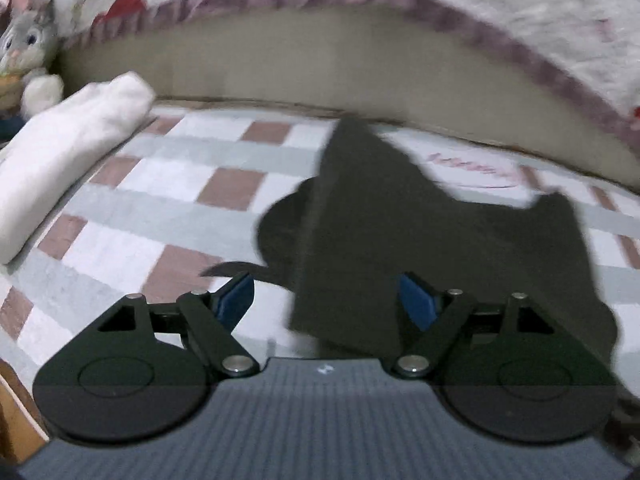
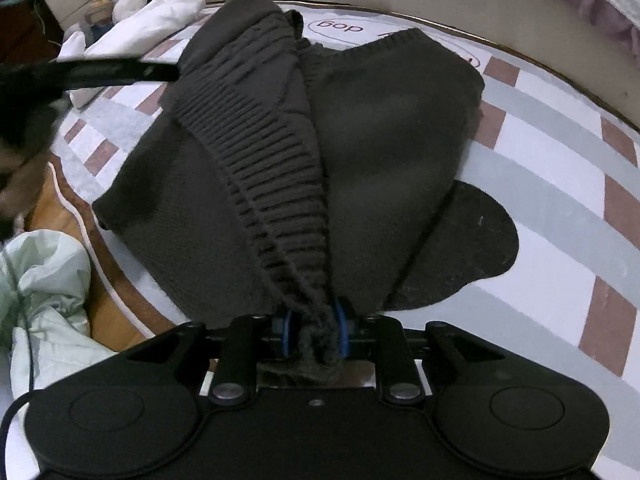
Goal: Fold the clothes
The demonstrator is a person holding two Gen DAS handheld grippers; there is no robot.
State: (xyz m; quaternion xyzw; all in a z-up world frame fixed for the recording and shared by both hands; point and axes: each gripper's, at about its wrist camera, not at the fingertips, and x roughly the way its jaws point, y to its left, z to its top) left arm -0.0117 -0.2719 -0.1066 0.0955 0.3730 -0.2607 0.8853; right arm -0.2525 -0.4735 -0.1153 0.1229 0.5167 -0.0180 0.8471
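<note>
Checked mat (image 2: 560, 184) on floor by bed base carries dark knit sweater (image 2: 380, 152); right gripper (image 2: 314, 334) jaws pinching bunched ribbed hem, garment running away toward 12 o'clock; left gripper (image 1: 326, 300) jaws spread, sweater edge between them toward 1 o'clock; folded white garment (image 1: 68, 152) at 10 o'clock
</note>
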